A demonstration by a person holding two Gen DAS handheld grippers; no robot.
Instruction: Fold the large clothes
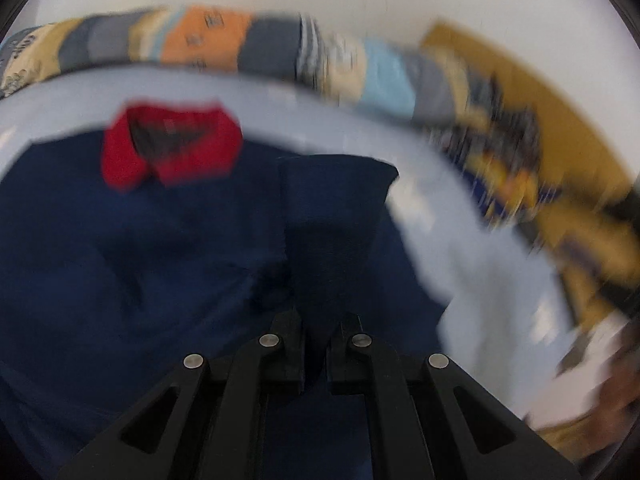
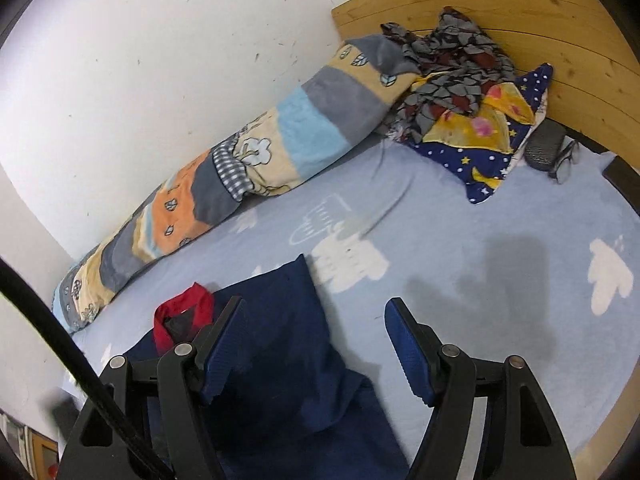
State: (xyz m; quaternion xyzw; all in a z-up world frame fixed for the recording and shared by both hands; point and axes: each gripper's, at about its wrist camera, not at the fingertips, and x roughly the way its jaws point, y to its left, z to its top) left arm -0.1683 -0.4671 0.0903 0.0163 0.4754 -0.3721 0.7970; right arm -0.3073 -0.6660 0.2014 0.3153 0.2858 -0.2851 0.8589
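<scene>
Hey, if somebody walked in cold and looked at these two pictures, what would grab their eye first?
Probably the navy shirt with its bright red collar, spread on the pale blue bedsheet; the left gripper is pinched shut on a fold of it, while the right gripper hangs open above. Next, the long patchwork quilt roll along the white wall, and the heap of patterned clothes by the wooden headboard.
</scene>
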